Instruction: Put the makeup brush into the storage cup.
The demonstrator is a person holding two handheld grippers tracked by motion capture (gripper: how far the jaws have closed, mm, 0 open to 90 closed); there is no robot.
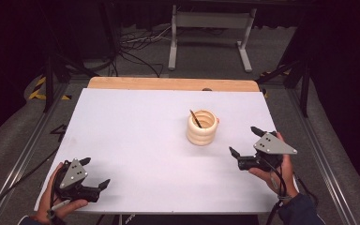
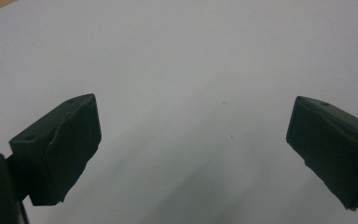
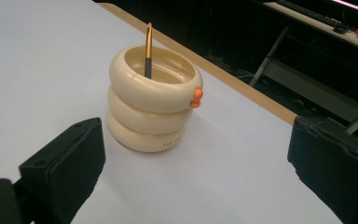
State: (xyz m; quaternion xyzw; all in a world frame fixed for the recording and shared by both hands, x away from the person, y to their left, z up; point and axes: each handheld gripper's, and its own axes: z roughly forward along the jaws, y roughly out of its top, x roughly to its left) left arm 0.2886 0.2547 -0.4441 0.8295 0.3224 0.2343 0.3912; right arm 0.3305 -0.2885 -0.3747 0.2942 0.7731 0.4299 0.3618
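White-topped wooden table (image 1: 136, 140), cream ribbed three-ring plastic cup (image 1: 202, 127) on it.
Near the cup, my right gripper (image 1: 246, 140) is spread, empty; my left gripper (image 1: 93, 172), well apart, likewise.

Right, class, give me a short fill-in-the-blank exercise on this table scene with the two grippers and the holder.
1. The cream holder is built of ____ stacked rings.
2. A pen stands ____ the holder.
3. The jaws of the right gripper are ____.
4. The left gripper holds ____.

Missing words: three; inside; open; nothing
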